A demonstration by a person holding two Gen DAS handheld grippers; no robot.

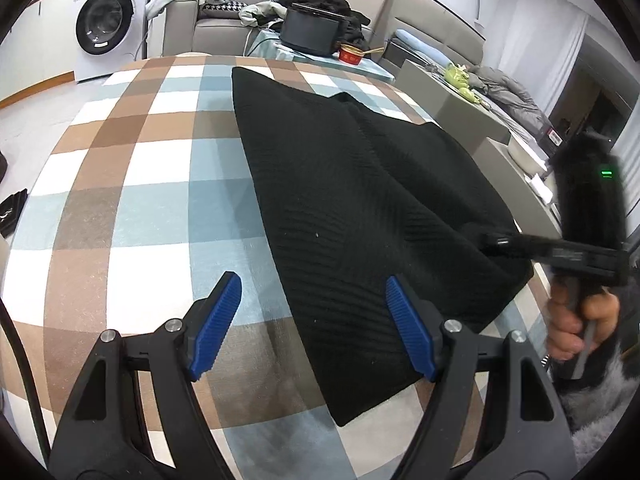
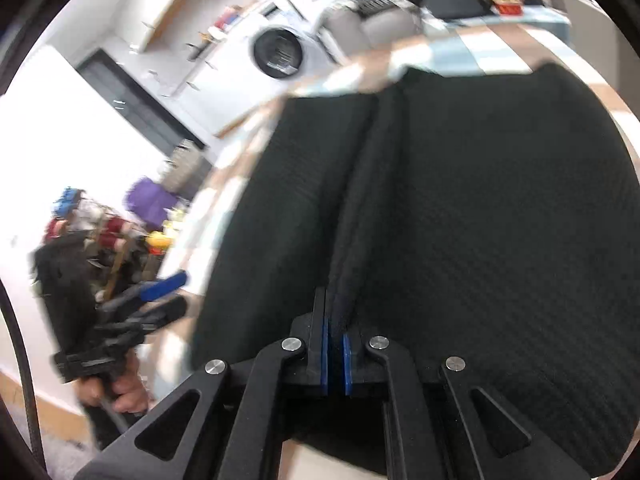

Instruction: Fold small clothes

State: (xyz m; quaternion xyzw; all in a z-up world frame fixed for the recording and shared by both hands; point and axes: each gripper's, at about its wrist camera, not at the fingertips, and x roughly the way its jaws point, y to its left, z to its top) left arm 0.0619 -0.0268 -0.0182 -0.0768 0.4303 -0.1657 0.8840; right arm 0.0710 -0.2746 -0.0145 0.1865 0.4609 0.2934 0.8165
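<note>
Black ribbed knit garment [image 1: 360,200] is spread across the checked worktop [image 1: 132,184], centre to lower right. A ridge of it is pinched between the right gripper [image 2: 335,356] fingers, presumably for folding over. The left gripper [image 1: 316,326] fingers are held spread, empty, above its near edge.

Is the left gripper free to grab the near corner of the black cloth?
Probably yes. The left gripper is open and empty, just above the checked cover, with the black cloth corner beside its right finger. Nothing lies between. The right gripper pinches a fold further along, out of the way.
</note>
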